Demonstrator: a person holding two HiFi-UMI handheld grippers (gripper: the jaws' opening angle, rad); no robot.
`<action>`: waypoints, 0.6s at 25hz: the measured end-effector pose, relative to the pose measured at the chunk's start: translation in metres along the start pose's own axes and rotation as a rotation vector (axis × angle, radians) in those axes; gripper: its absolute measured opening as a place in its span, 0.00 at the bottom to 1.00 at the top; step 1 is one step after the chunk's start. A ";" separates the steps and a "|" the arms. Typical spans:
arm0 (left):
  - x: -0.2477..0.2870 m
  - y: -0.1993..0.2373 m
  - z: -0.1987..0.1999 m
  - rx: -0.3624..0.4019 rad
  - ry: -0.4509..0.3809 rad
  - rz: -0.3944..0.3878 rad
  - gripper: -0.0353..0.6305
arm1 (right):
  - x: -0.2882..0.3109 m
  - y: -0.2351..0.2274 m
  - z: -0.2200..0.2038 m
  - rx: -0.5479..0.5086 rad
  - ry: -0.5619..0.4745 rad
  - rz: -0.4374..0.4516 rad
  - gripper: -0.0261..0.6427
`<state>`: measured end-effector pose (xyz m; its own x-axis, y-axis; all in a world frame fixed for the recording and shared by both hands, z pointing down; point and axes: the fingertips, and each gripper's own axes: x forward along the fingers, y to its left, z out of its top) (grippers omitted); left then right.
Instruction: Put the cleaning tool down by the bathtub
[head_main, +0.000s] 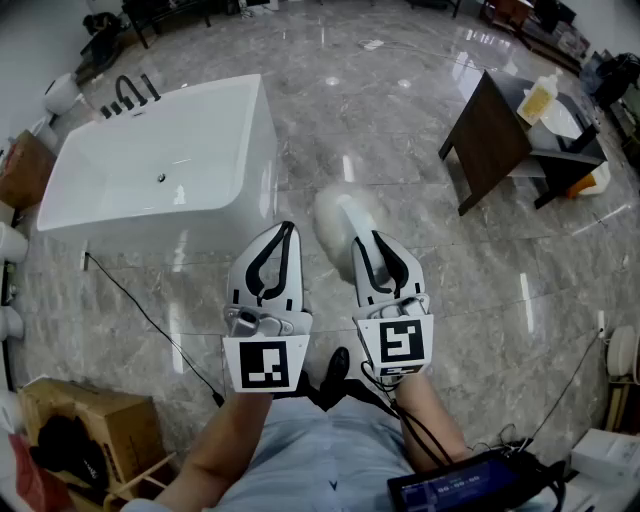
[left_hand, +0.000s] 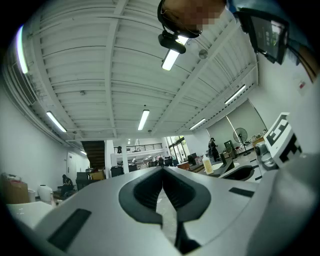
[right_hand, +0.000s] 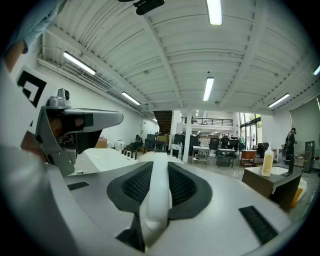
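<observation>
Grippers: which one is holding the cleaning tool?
The right gripper: its fingers clamp the white cleaning tool by its handle; the left gripper is shut, empty.

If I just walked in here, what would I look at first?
Probably the big white bathtub, standing on the shiny stone floor at the upper left of the head view. Next, low in the middle, the right tongs are clamped on a white cleaning tool whose fluffy head sticks out ahead. The left tongs beside them are shut and empty.
</observation>
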<state>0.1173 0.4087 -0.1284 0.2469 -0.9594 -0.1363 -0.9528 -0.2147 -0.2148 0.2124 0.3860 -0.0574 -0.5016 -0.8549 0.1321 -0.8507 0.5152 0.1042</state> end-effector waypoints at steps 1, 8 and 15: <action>0.001 0.000 -0.001 0.002 0.003 -0.001 0.08 | 0.001 -0.001 0.000 0.000 -0.002 -0.002 0.19; 0.005 -0.004 0.001 -0.012 0.001 0.009 0.08 | -0.004 -0.011 -0.001 0.011 -0.002 -0.007 0.19; 0.006 0.000 -0.005 -0.021 0.009 0.055 0.08 | -0.008 -0.027 -0.007 0.029 -0.015 -0.021 0.19</action>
<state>0.1181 0.4020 -0.1241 0.1927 -0.9715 -0.1381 -0.9683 -0.1654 -0.1874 0.2401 0.3793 -0.0547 -0.4861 -0.8663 0.1152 -0.8649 0.4957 0.0785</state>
